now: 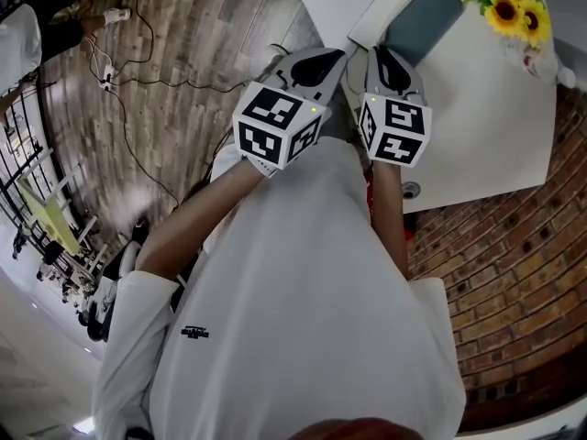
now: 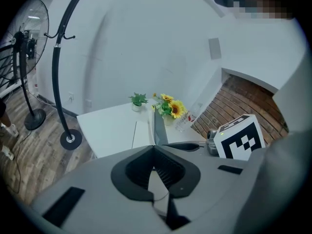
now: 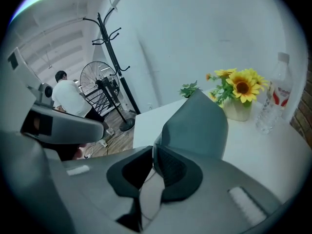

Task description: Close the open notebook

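Note:
The notebook lies open on the white table (image 1: 477, 126), with a white page (image 1: 378, 9) flat and a grey-blue cover (image 1: 422, 21) lifted off the table. In the right gripper view the cover (image 3: 197, 126) rises tilted just past the jaws. My right gripper (image 3: 153, 151) looks shut on the cover's near edge. In the left gripper view the cover (image 2: 159, 126) stands edge-on beside the flat page (image 2: 142, 133). My left gripper (image 2: 155, 148) hangs shut and empty, short of the notebook. Both grippers, the left (image 1: 336, 56) and the right (image 1: 380, 55), are side by side at the table's near edge.
A vase of sunflowers (image 1: 509, 7), a clear water bottle (image 3: 270, 106) and a small green plant (image 2: 139, 100) stand at the back of the table. A coat stand (image 2: 61, 82) and a fan (image 2: 27, 43) are on the wooden floor to the left. A person (image 3: 66, 96) stands far behind.

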The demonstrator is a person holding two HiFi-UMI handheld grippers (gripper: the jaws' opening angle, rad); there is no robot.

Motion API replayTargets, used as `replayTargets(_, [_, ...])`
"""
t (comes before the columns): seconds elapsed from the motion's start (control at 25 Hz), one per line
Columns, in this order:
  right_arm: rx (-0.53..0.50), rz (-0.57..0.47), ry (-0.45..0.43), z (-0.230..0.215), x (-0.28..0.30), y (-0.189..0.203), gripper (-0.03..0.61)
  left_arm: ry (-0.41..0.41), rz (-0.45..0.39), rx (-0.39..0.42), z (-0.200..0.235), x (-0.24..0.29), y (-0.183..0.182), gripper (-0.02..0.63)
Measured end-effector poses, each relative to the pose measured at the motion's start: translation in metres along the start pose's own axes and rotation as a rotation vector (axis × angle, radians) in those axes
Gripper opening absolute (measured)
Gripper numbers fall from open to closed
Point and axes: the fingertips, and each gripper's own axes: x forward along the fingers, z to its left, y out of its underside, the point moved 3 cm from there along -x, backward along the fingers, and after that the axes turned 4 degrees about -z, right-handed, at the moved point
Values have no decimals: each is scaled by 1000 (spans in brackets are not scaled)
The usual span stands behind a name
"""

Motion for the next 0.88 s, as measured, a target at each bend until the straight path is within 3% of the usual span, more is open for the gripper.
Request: replayTargets(0.88, [89,144,3,4,72,39,80,-29,14,-38,30,-3,3,9])
